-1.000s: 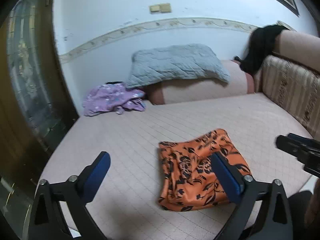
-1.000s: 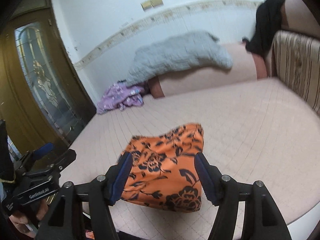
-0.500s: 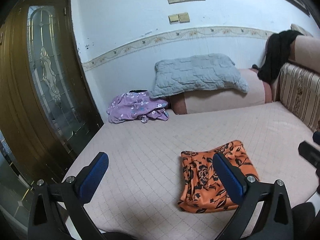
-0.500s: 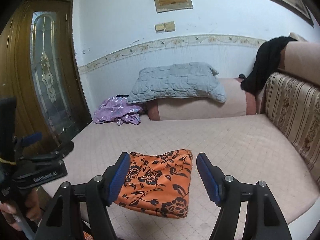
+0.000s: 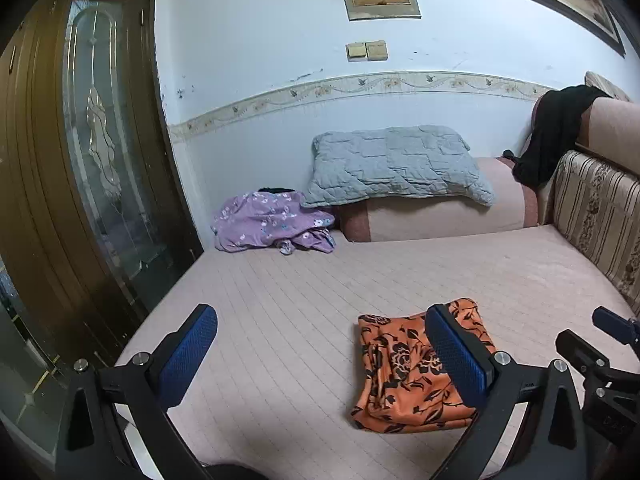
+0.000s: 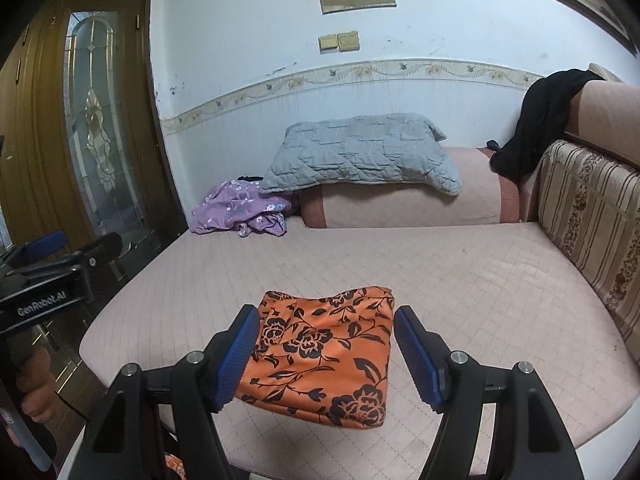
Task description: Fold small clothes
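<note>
1. The orange floral garment (image 6: 324,356) is lying folded into a compact rectangle on the pink quilted bed (image 6: 480,280), close to its near edge; I judge this piece finished.
2. The right gripper (image 6: 326,352) is hovering above the garment with its jaws spread and nothing pinched between them.
3. The left gripper (image 5: 320,354) is standing wide apart and empty, off to the garment's left side.
4. Both tools are sitting clear of the cloth, which suggests the fold is being left undisturbed.
5. A crumpled purple floral garment (image 5: 272,222) is waiting at the far left corner beside the grey pillow (image 5: 396,164), likely next.
6. Open bed surface is lying between the two garments; the striped backrest (image 6: 592,216) is bounding the right side, and the near edge is dropping off just below the grippers.
</note>
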